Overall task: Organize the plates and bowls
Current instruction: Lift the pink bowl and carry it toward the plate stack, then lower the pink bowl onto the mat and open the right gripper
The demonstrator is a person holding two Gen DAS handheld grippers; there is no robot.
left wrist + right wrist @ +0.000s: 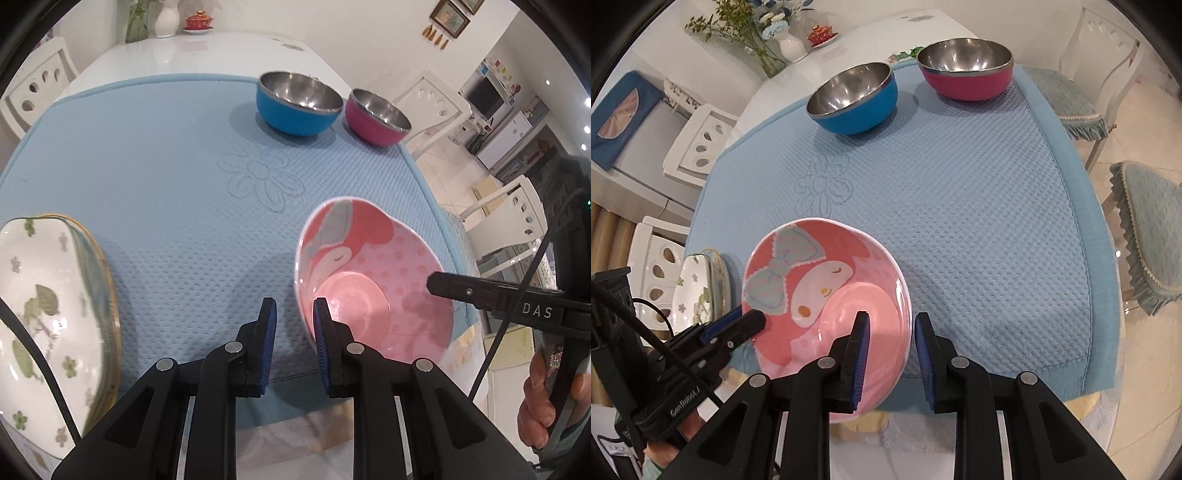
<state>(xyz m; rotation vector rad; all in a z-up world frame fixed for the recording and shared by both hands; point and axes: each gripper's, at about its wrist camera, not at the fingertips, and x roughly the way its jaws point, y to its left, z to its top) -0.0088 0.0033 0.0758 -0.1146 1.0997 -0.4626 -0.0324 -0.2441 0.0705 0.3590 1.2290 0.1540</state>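
**Pink bowl gripped at opposite rims, near edge of the mat**

The pink bowl [369, 266], printed with a cartoon face and bow, sits at the near edge of the blue mat [166, 166] on the white desk [184, 51], partly overhanging the mat's border and tilted. The left gripper [294, 306] has its jaws clenched on the bowl's left rim, one pad inside the wall and one outside. The right gripper [892, 319] grasps the right rim in the same manner. The bowl thus lies directly between the two grippers, each hand equally close. It appears raised rather than resting flat, though contact under its base cannot be seen.

Two steel-lined bowls stand at the far side of the mat, well apart from the pink one: the blue bowl [295, 110] on the left and, just beside it, the magenta bowl [376, 122] on the right. A stack of floral plates [44, 302] lies at the near left, closer to the left hand. A carry to the other bowls would therefore run straight away from both jaws, toward the far side.
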